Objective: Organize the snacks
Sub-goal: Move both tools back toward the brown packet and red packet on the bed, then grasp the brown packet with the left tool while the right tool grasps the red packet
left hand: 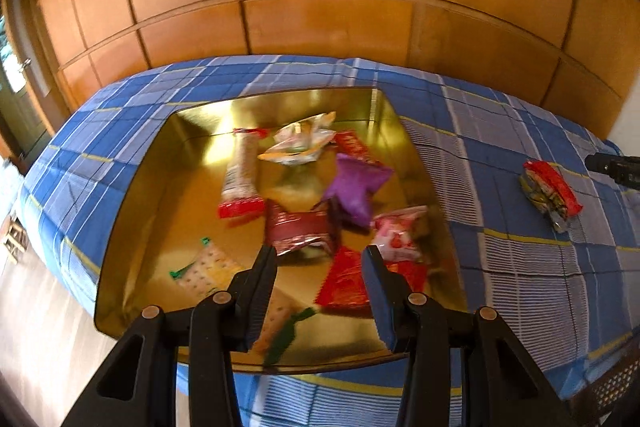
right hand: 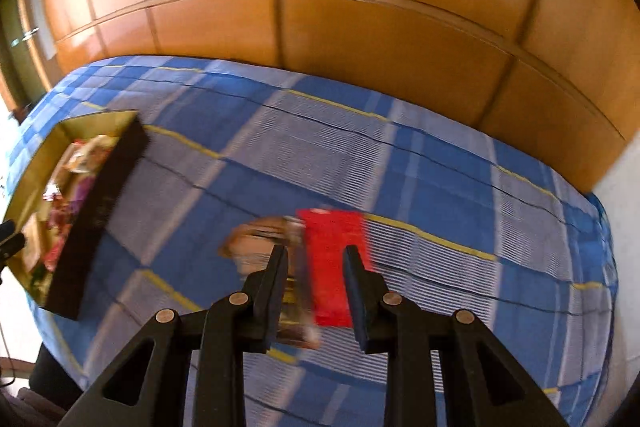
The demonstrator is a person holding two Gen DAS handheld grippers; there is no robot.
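A gold tray sits on the blue checked bedspread and holds several snacks, among them a purple packet, a maroon packet and a long white-and-red packet. My left gripper hovers over the tray's near end, open, with nothing between its fingers. A red snack packet lies alone on the cloth to the right of the tray. The right gripper shows at that view's right edge, apart from the packet. In the right wrist view, my right gripper hangs above this red packet, jaws narrowly apart, gripping nothing.
Wooden wardrobe panels rise just behind the bed. The tray's dark outer wall stands at the left of the right wrist view. Floor lies past the bed's left edge, and a white wall at the right.
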